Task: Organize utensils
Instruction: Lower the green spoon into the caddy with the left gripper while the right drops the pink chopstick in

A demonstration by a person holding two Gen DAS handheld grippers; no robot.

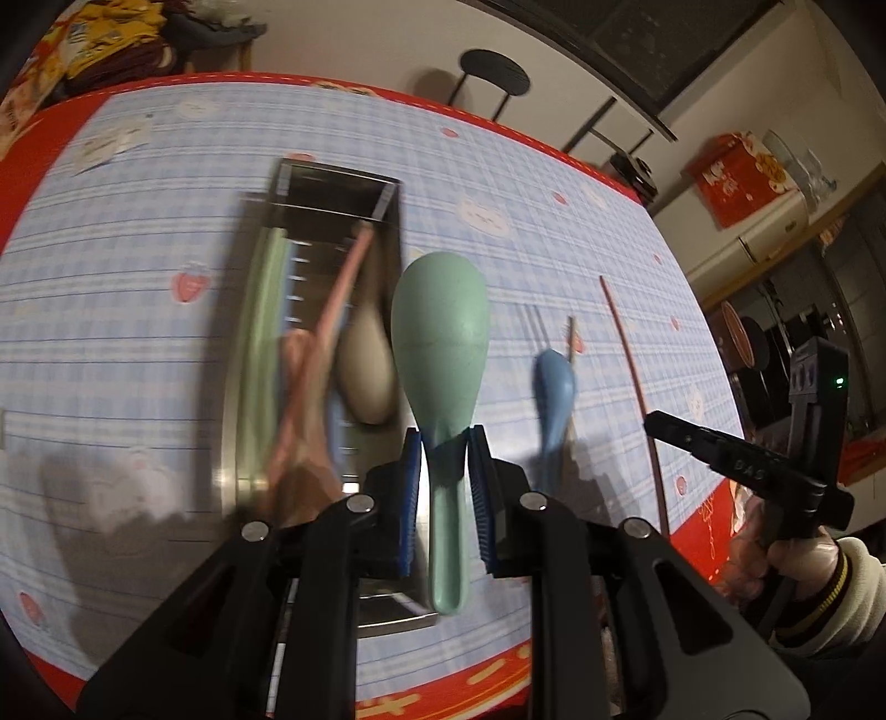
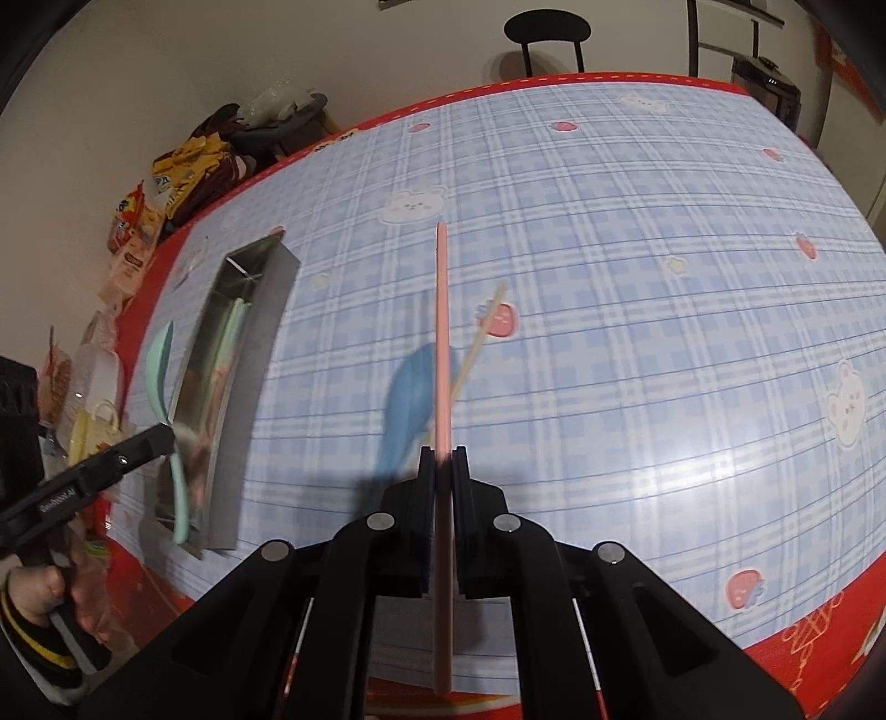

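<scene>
Closest to me, my left gripper (image 1: 444, 443) pinches the neck of a matte green rice spoon (image 1: 440, 338), its ribbed blue pads (image 1: 411, 459) pressed against the narrow handle. The broad, egg-shaped bowl points to twelve o'clock, and the rounded handle end hangs back toward six.

My right gripper (image 2: 441, 459) has its black jaws pressed together on a slim pink chopstick (image 2: 442, 343), a straight smooth rod running from six to twelve o'clock through the closed pads.

Just past the left pads, at about ten o'clock in the left wrist view, lies a long rectangular tray (image 1: 230, 387) of brushed steel with upright walls. Inside I can make out a pale green utensil, a pinkish one and a beige spoon bowl, all blurred.

On the checked blue tablecloth (image 2: 637, 277), glossy and printed with bears and strawberries, a blue spoon (image 2: 407, 404) lies just behind the pink chopstick at eleven o'clock, with a thin wooden chopstick (image 2: 482, 332) slanting toward one o'clock beside it.

Farther off, a red border (image 2: 803, 637) frames the cloth, and a round black stool (image 2: 545, 25) stands by the wall at twelve.
</scene>
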